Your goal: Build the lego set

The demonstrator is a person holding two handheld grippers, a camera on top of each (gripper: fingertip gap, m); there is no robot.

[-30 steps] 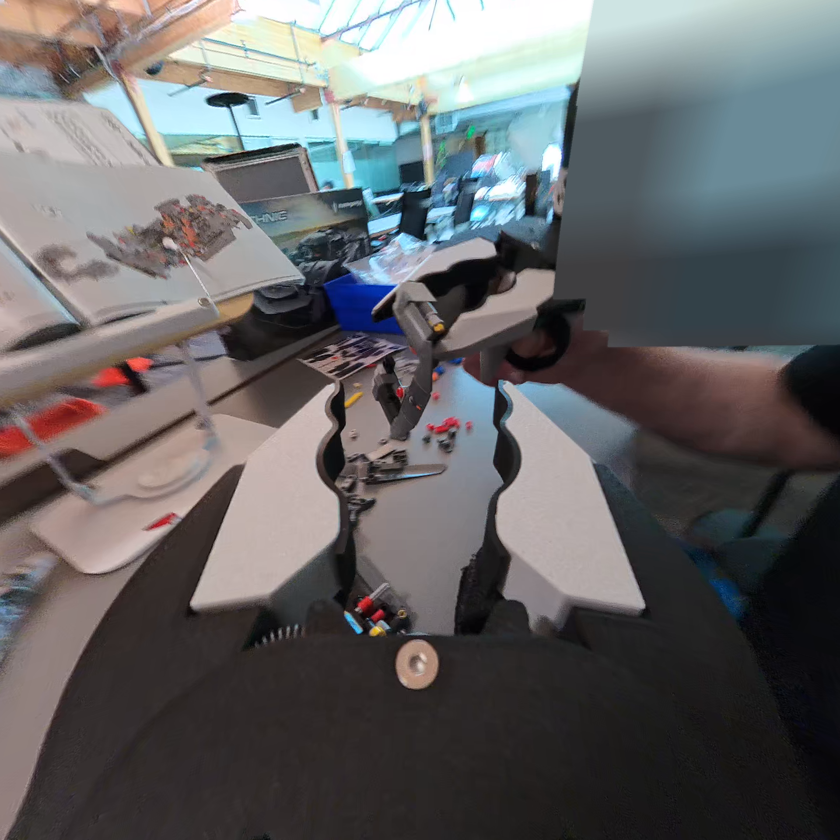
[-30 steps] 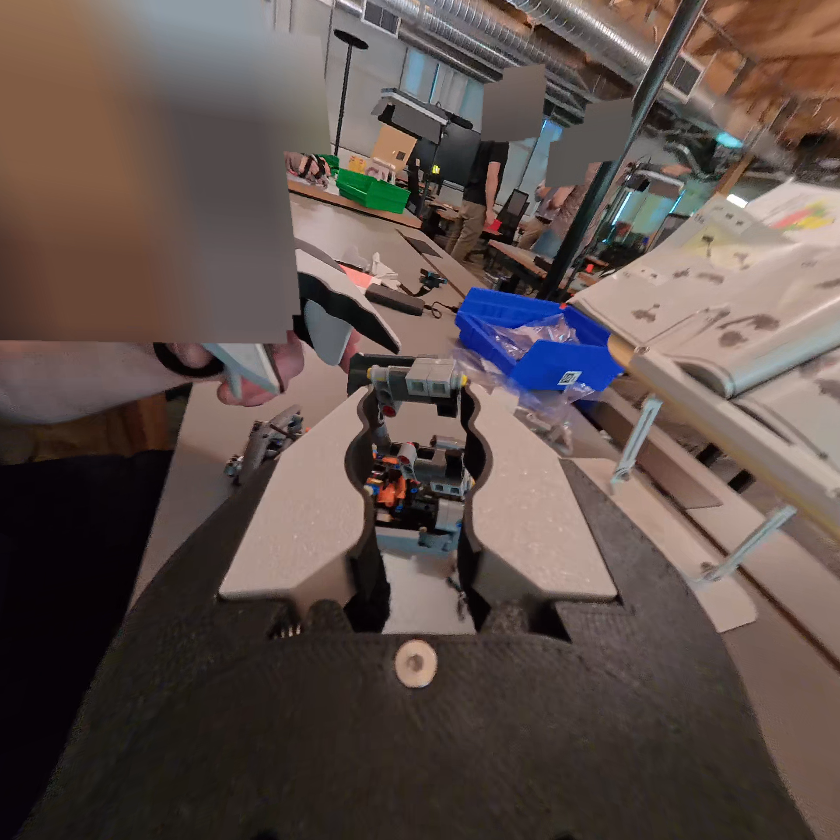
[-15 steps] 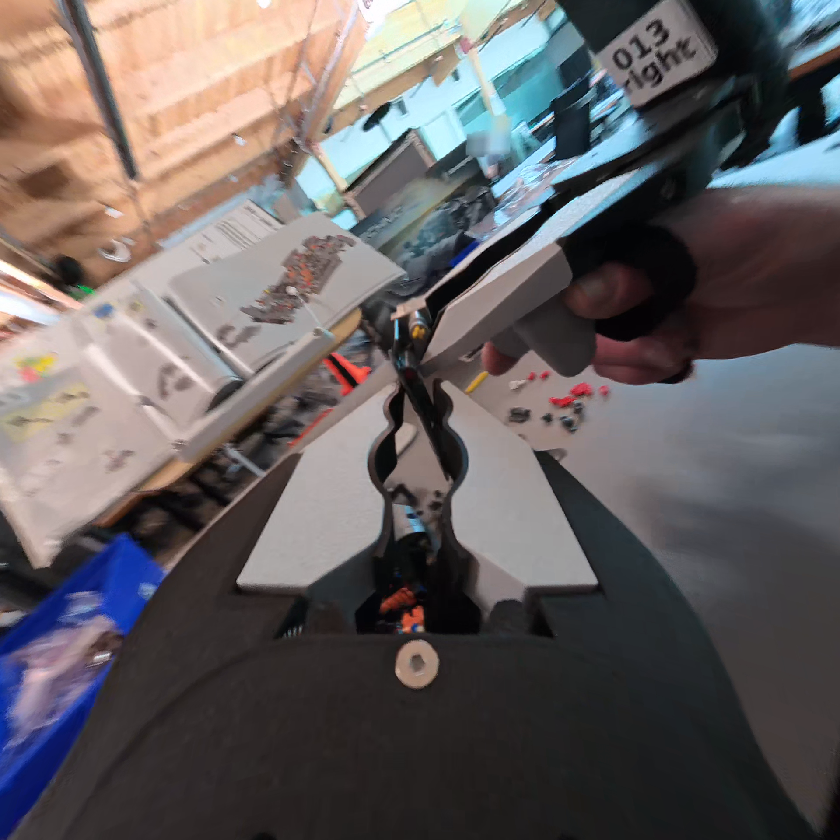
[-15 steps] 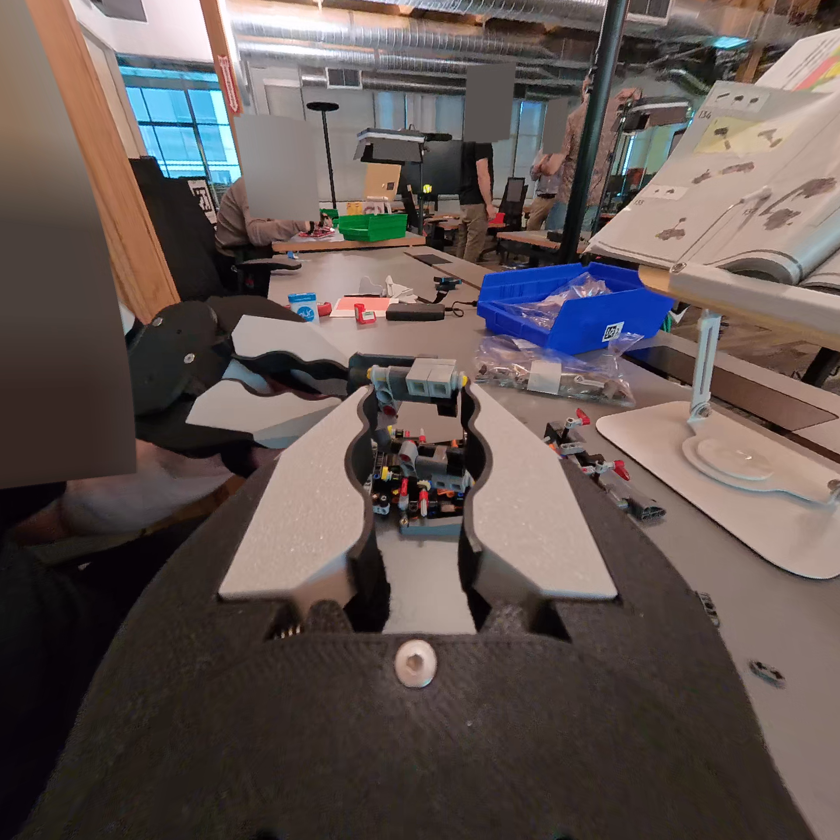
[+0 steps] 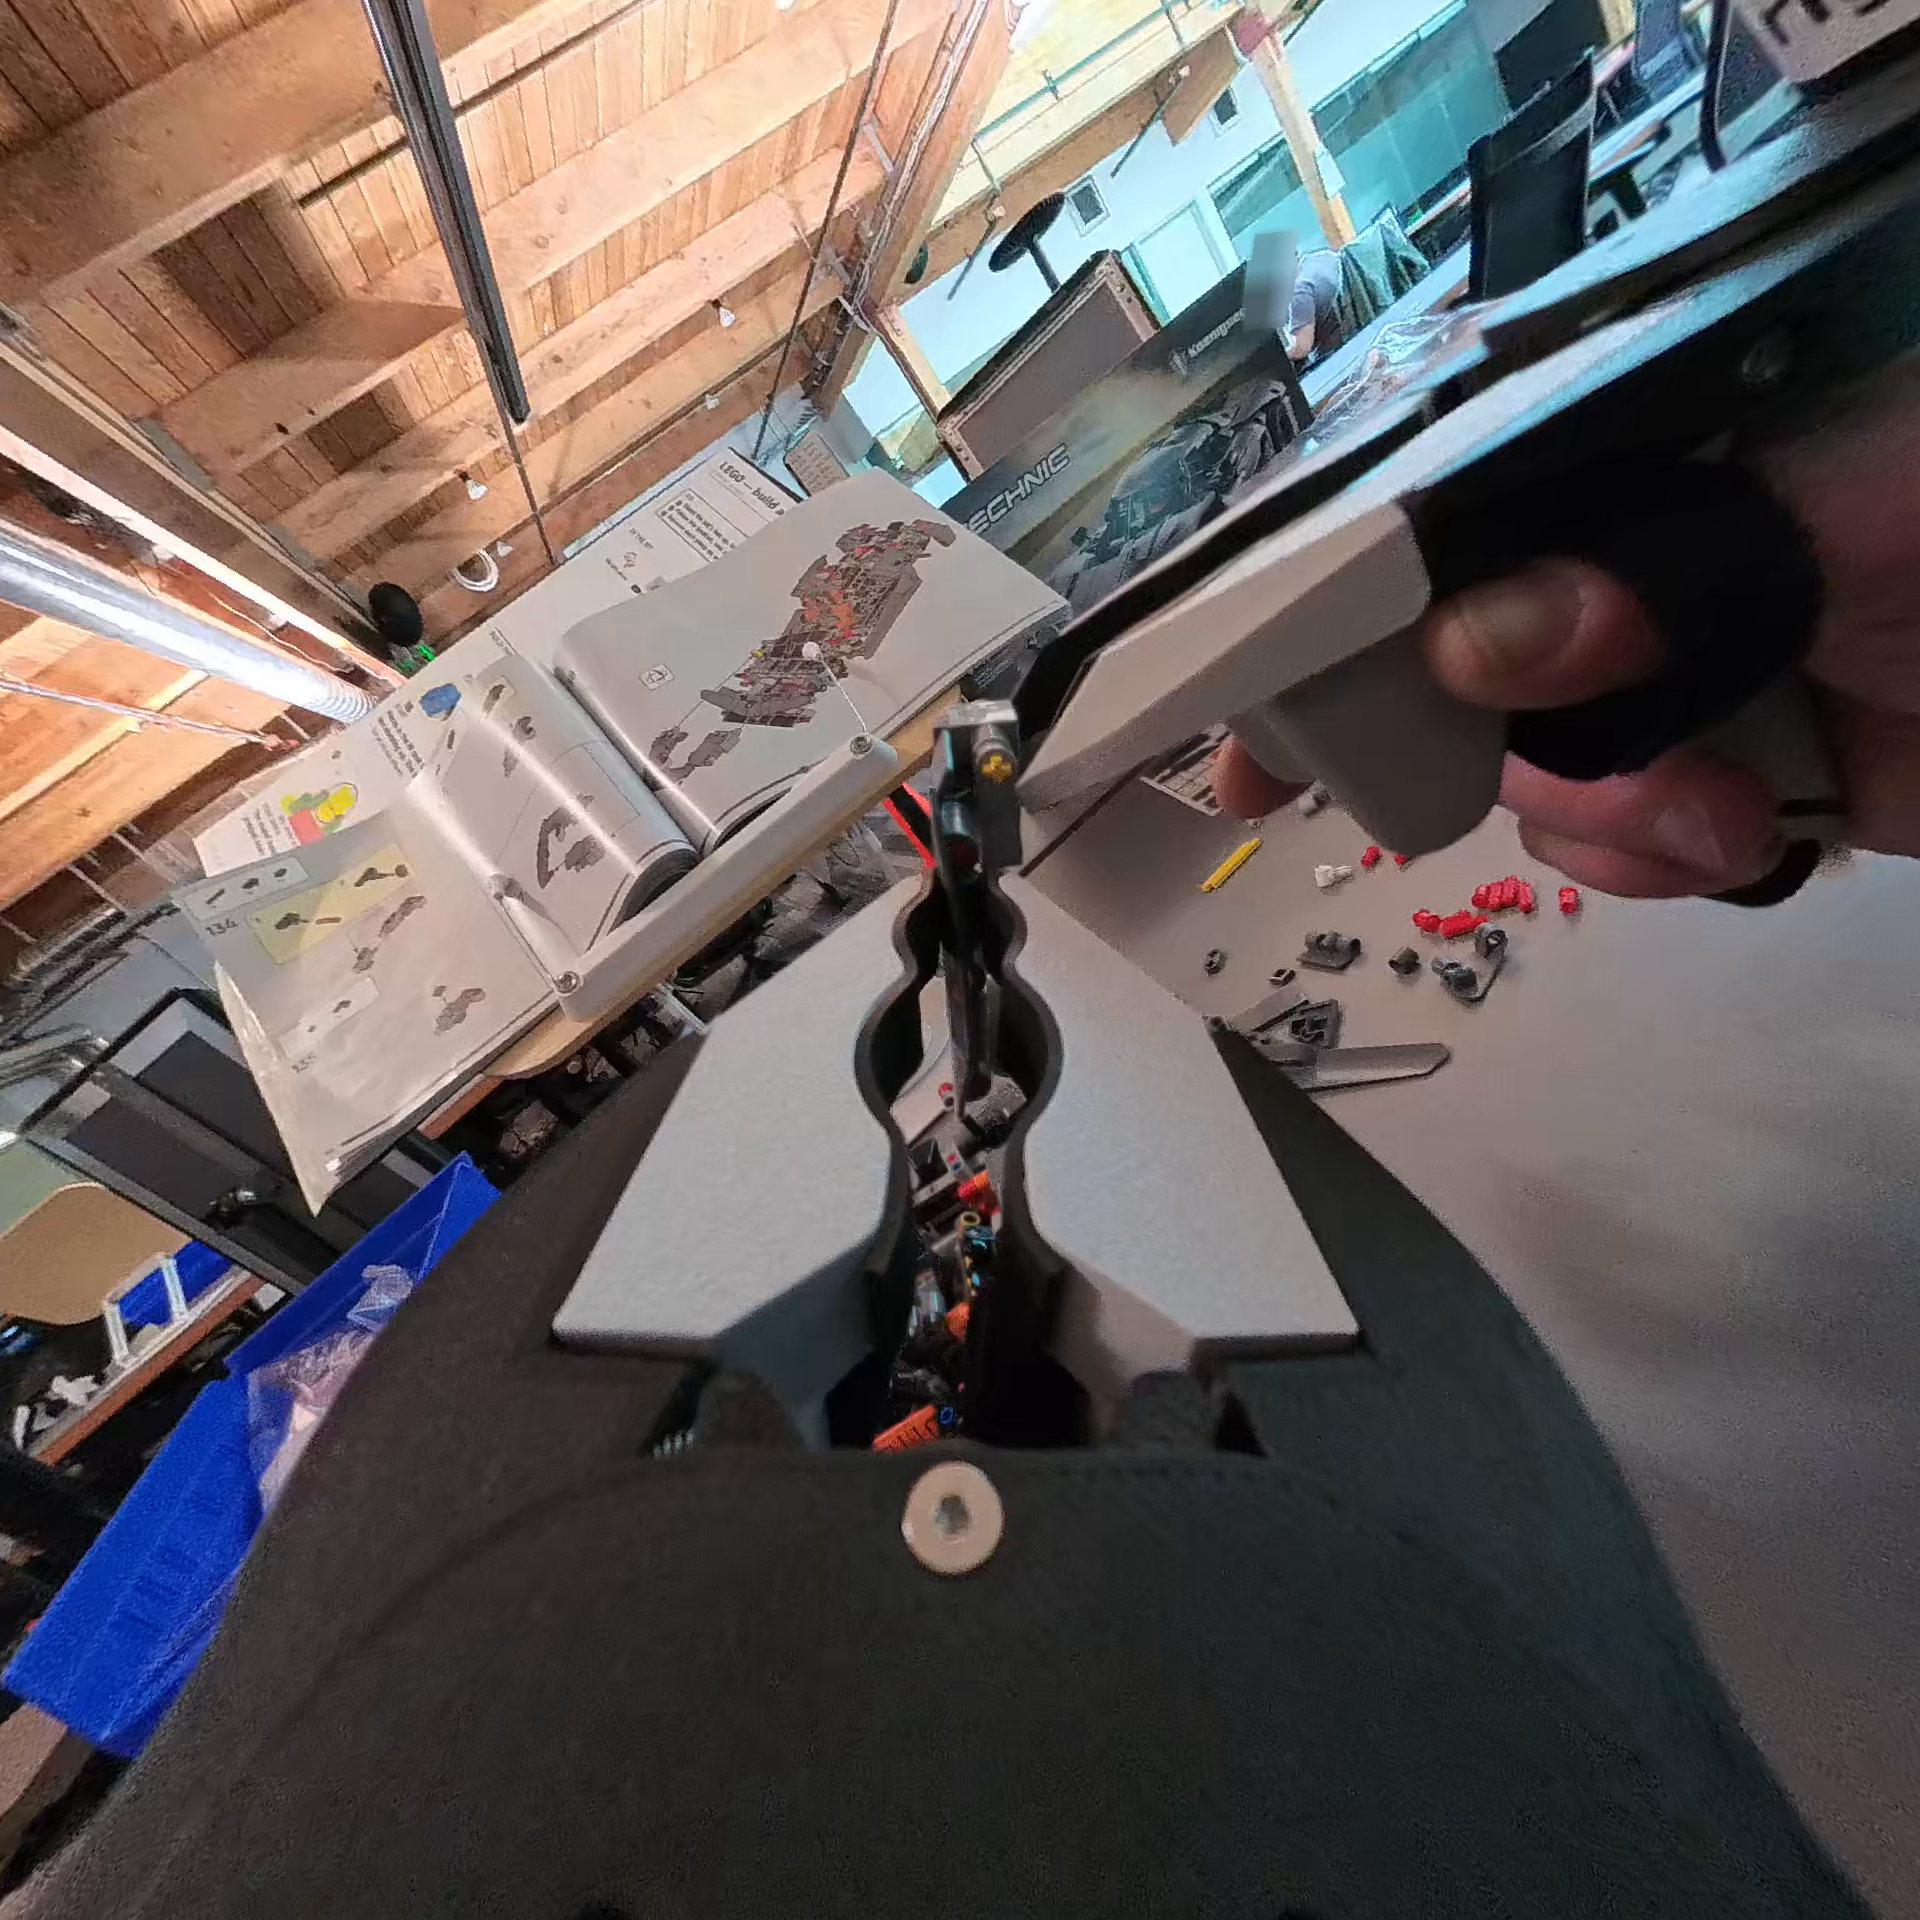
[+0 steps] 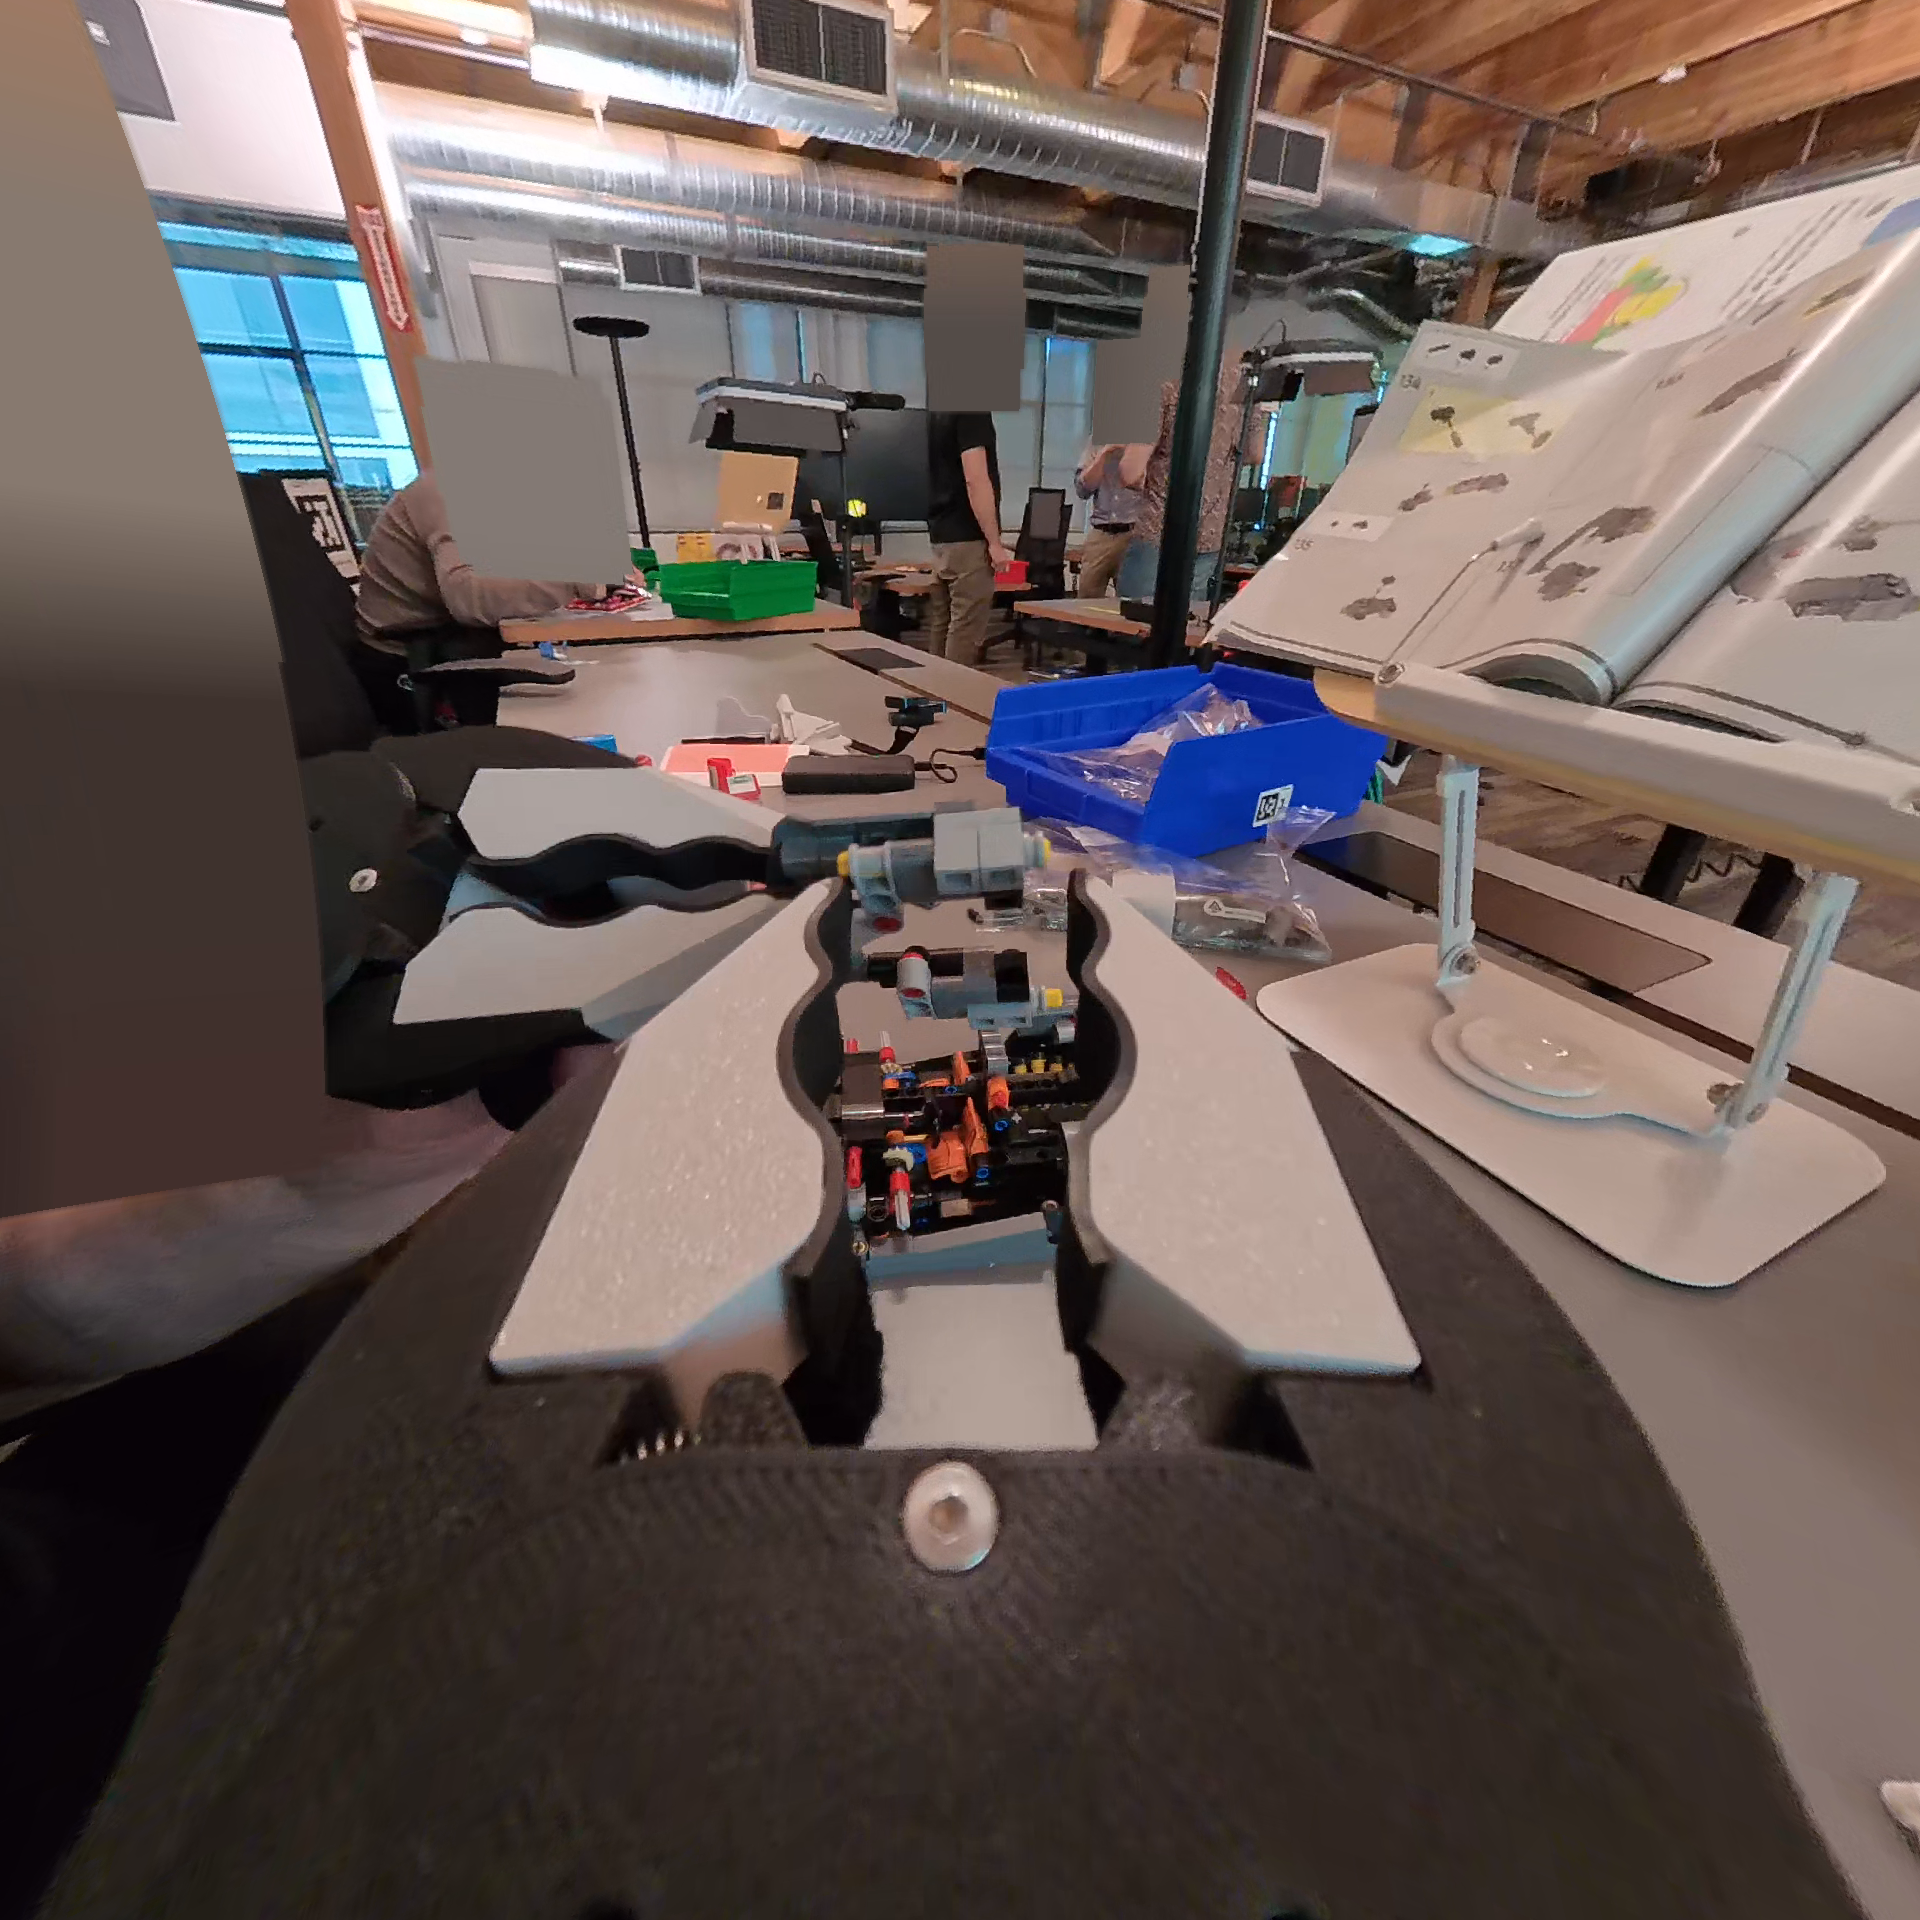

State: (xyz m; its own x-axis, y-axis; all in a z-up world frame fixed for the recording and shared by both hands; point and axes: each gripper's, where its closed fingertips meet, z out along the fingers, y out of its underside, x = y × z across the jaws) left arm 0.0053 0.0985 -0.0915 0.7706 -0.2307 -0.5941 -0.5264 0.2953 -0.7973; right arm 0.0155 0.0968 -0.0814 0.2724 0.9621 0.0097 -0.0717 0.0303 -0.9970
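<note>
My right gripper (image 6: 961, 894) is shut on a brick assembly (image 6: 956, 1132) of black, orange and grey parts and holds it above the grey table (image 6: 1558, 1455). A grey block (image 6: 977, 847) tops the assembly, and a thin dark beam (image 6: 831, 836) sticks out from it to the left. My left gripper (image 5: 961, 904) is shut on that dark beam (image 5: 966, 997). It also shows in the right wrist view (image 6: 769, 862), coming in from the left. In the left wrist view a hand holds the right gripper (image 5: 1029, 774) at the upper right.
An open instruction book (image 6: 1662, 520) rests on a white stand (image 6: 1558, 1091) at the right. A blue bin (image 6: 1174, 748) and bags of parts (image 6: 1226, 904) lie behind. Loose red and grey parts (image 5: 1475, 904) are scattered on the table. People stand and sit at the back.
My left gripper was wide open over the table. It swung over to the assembly and shut on the dark beam. My right gripper kept hold of the assembly and tilted it more level.
</note>
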